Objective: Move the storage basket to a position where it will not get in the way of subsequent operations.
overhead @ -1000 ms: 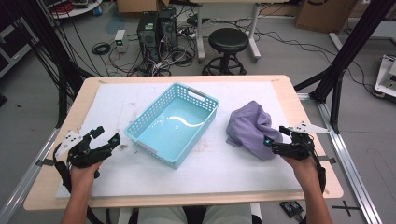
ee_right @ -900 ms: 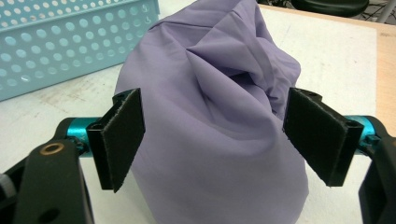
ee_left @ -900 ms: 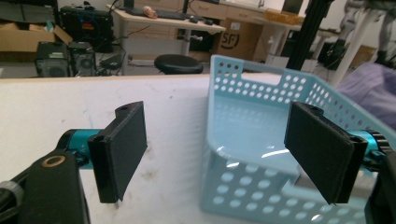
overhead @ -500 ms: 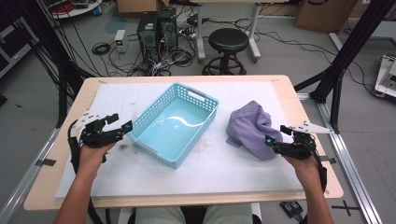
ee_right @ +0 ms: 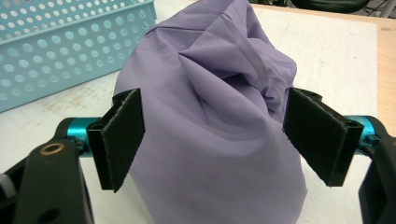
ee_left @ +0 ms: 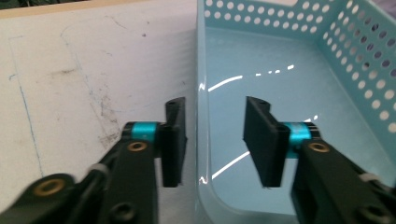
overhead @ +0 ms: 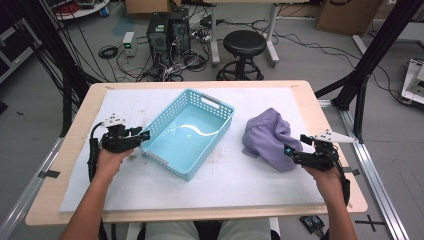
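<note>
Left gripper [ee_left: 215,140] fingers straddle basket [ee_left: 299,93] near wall, closing, not yet pinching. Right gripper [ee_right: 212,140] fingers released, purple cloth [ee_right: 219,116] between, lower right of high view.

We hold the left gripper [overhead: 142,135] at the left wall of the basket [overhead: 165,125], our left forearm [overhead: 95,200] rising from the near edge toward it. Its jaws have just been closing and now straddle that wall, one outside and one inside, pads not yet pressing. Well to the right of the basket, our right hand [overhead: 325,170] keeps the right gripper [overhead: 289,150] level, jaws spread wide on either side of the purple cloth [overhead: 267,137].
</note>
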`<state>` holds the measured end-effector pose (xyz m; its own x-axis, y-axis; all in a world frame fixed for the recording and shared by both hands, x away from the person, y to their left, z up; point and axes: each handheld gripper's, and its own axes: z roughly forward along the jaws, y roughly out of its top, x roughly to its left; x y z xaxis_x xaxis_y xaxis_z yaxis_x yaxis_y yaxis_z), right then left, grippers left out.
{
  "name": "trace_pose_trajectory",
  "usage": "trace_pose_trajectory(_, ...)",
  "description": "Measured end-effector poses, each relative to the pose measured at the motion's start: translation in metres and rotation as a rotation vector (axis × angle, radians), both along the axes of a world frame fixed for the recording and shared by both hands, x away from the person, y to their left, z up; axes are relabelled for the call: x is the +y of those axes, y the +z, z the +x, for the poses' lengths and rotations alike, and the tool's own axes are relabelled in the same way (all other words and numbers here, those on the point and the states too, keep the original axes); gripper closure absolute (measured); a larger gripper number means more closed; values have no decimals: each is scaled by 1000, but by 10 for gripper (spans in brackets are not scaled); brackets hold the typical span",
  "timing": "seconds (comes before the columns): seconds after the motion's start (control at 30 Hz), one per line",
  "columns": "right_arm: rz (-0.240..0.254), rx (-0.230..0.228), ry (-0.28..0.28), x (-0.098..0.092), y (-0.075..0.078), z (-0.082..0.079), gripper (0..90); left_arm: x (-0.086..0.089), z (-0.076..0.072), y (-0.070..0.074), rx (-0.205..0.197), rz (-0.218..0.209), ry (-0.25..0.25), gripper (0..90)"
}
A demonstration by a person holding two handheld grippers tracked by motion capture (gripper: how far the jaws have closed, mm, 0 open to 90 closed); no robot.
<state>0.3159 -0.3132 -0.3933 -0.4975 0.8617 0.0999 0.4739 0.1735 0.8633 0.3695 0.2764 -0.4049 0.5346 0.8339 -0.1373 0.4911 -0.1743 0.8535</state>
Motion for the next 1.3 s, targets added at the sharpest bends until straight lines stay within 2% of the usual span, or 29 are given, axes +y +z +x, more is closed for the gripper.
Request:
trace_pose_trajectory(0.03,-4,-1,0,0,0,0,210,-2,-1,0,-8,26,0,682)
trace_pose_trajectory(0.1,-5,-1,0,0,0,0,210,-1,-1,0,-13,38,7,706)
trace_pose_trajectory(0.13,-8,0,-1,0,-1,0,210,0,-2,0,-14,44,12,750)
trace_pose_trajectory(0.17,-11,3,-2,0,-1,0,210,1,-2,0,-18,51,17,833)
trace_pose_trajectory(0.3,-10,4,-7,-2,-1,0,210,3,-8,-1,-38,65,29,834)
trace_pose_trajectory(0.47,-9,4,-14,-4,-1,-1,210,6,-14,-1,-43,68,48,834)
trace_pose_trajectory(0.63,-10,5,-14,-3,-1,-1,210,18,-24,-2,-51,70,88,834)
trace_pose_trajectory(0.8,-11,6,-15,-3,-2,0,210,28,-31,-2,-51,68,114,834)
trace_pose_trajectory(1.0,-9,3,-12,-3,-2,0,210,34,-42,-1,-46,86,144,834)
trace_pose_trajectory(1.1,-6,6,-15,-4,-2,0,210,38,-56,0,-47,95,147,830)
trace_pose_trajectory(1.13,-6,6,-15,-4,-2,0,210,38,-56,0,-47,95,147,827)
trace_pose_trajectory(1.27,-9,6,-14,-3,-3,1,210,44,-69,0,-39,83,134,811)
trace_pose_trajectory(1.3,-12,6,-10,-2,-3,1,210,45,-75,0,-35,74,116,789)
